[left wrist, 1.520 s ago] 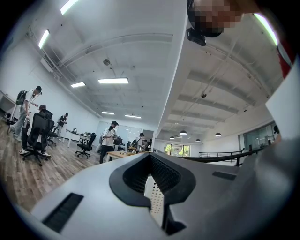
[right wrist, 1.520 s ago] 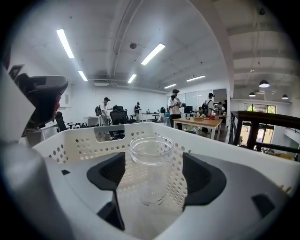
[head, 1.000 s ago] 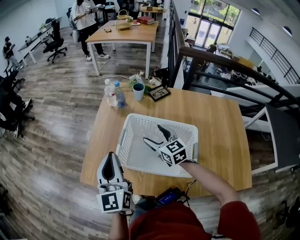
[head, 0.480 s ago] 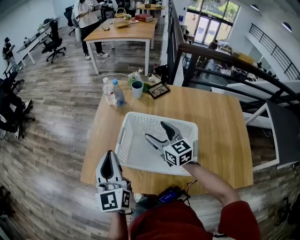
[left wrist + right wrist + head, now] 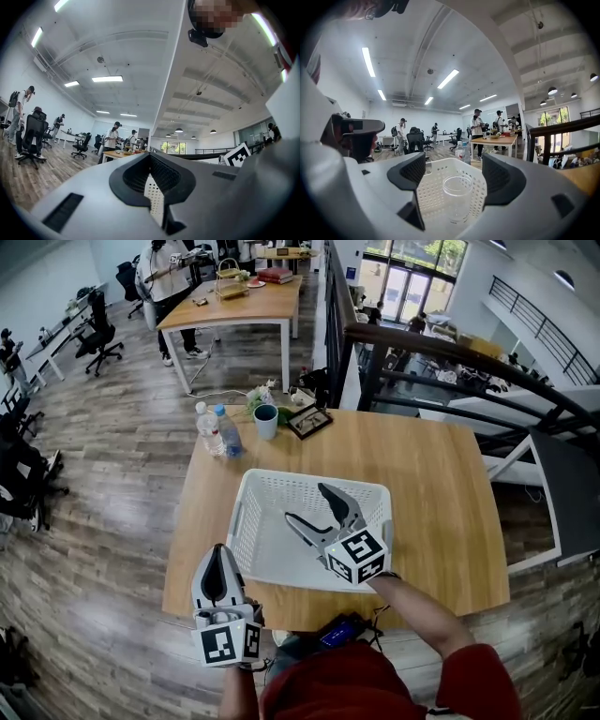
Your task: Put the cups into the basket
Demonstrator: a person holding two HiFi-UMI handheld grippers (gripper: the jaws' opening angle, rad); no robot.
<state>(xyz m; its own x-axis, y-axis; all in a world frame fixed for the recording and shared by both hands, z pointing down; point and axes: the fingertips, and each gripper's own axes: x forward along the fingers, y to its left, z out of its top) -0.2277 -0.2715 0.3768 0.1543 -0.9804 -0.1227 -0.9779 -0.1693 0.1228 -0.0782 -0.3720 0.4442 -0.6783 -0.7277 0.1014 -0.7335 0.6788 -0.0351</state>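
R gripper (image 5: pixel 452 174) jaws wide apart, over white basket (image 5: pixel 436 187). Clear cup (image 5: pixel 457 197) stands upright on basket floor btwn jaws, not gripped. L gripper (image 5: pixel 217 577) jaws closed on nothing, near table (image 5: pixel 431 484) front edge. Blue cup (image 5: pixel 266 421) at far edge.

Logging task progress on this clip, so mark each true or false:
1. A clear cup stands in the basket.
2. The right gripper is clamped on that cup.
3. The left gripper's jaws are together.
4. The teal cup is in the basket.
1. True: the clear cup stands upright in the basket.
2. False: the right gripper has its jaws apart, not gripping the cup.
3. True: the left gripper is shut and empty.
4. False: the teal cup stands on the table by the bottles.
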